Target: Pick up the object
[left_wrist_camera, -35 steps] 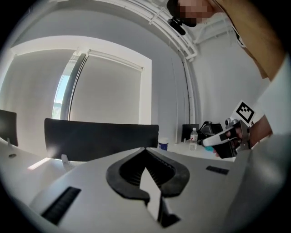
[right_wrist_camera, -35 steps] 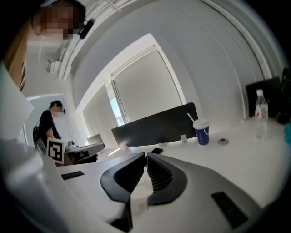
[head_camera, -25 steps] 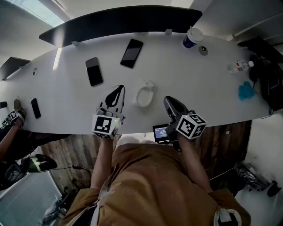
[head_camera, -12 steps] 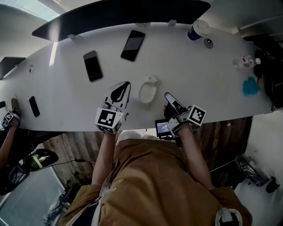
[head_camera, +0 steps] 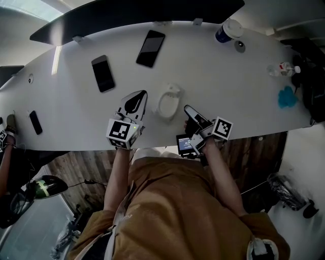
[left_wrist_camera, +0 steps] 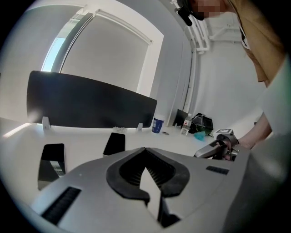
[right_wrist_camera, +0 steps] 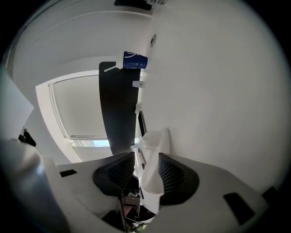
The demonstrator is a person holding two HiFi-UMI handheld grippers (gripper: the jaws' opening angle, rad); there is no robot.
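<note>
We work over a long white table (head_camera: 244,96) with a dark panel (head_camera: 137,15) along its far edge. Our left gripper (head_camera: 138,95) hovers with its jaws closed together, holding nothing. Our right gripper (head_camera: 187,108), rolled on its side, has just been opening its jaws. They stand apart with the white object (head_camera: 168,101) lined up in the gap, untouched by the pads. The object sits on the table between both grippers. Beyond it lie two dark phones (head_camera: 150,48) and a paper cup (head_camera: 226,30).
</note>
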